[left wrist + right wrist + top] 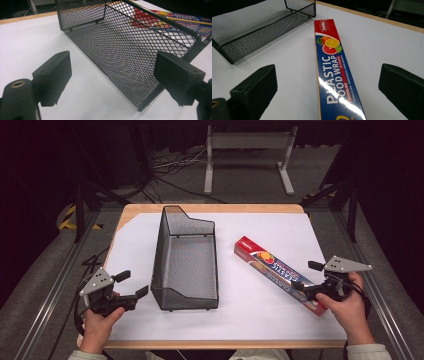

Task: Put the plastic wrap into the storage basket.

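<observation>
A long blue and red plastic food wrap box [280,272] lies flat and slantwise on the white table sheet, right of centre. My right gripper [306,275] is open at the box's near end. In the right gripper view the box [332,62] runs away between the two wide-apart jaws, which do not touch it. A black wire mesh basket [185,265] stands empty at the centre. My left gripper [132,283] is open just left of the basket's near corner. The left gripper view has the basket's mesh side wall [120,45] close ahead, with nothing between the jaws.
White paper [260,320] covers the wooden table, whose bare rim [210,208] runs along the far edge. Beyond the table, a grey metal stand [247,142] and loose cables [170,167] sit on the floor. Aluminium rails flank both sides of the table.
</observation>
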`<action>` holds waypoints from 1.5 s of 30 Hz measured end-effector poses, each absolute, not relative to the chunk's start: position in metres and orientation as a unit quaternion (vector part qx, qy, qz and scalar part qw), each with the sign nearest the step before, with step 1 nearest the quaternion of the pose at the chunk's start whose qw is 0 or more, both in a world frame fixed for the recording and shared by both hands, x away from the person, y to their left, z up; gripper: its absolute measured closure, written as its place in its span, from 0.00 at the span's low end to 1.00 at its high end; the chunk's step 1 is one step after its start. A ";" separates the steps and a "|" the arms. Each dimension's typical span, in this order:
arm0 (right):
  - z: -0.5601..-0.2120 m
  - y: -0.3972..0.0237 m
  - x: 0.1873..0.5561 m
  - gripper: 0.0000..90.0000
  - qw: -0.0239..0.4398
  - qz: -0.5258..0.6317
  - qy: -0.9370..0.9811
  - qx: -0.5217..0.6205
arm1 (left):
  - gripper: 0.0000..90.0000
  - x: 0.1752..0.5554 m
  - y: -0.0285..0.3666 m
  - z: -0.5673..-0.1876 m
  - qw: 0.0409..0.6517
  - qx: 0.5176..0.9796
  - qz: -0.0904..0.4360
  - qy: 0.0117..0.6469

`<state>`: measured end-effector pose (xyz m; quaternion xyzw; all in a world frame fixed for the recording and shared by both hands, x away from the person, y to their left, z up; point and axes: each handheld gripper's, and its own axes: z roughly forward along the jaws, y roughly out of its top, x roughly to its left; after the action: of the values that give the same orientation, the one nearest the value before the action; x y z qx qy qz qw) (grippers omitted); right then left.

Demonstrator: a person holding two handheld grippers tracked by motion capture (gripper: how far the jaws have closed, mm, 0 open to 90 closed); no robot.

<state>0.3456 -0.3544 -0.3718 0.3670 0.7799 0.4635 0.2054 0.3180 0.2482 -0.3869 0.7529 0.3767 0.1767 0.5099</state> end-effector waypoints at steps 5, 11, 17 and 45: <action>-0.365 -0.354 0.358 0.03 0.207 0.456 0.780 0.375 | 0.17 0.318 0.248 -0.387 0.509 0.754 0.175 0.375; -0.356 -0.354 0.372 0.03 0.205 0.454 0.781 0.377 | 0.17 0.319 0.247 -0.388 0.508 0.756 0.176 0.373; -0.351 -0.353 0.388 0.04 0.207 0.452 0.776 0.387 | 0.17 0.318 0.249 -0.389 0.510 0.753 0.173 0.377; -0.375 -0.331 0.423 0.21 0.146 0.380 0.824 0.394 | 0.17 0.319 0.247 -0.392 0.506 0.756 0.175 0.377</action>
<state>0.4232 -0.3314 -0.3747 0.3936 0.8242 0.3800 0.1462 0.3188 0.2466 -0.3919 0.7560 0.3768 0.1746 0.5059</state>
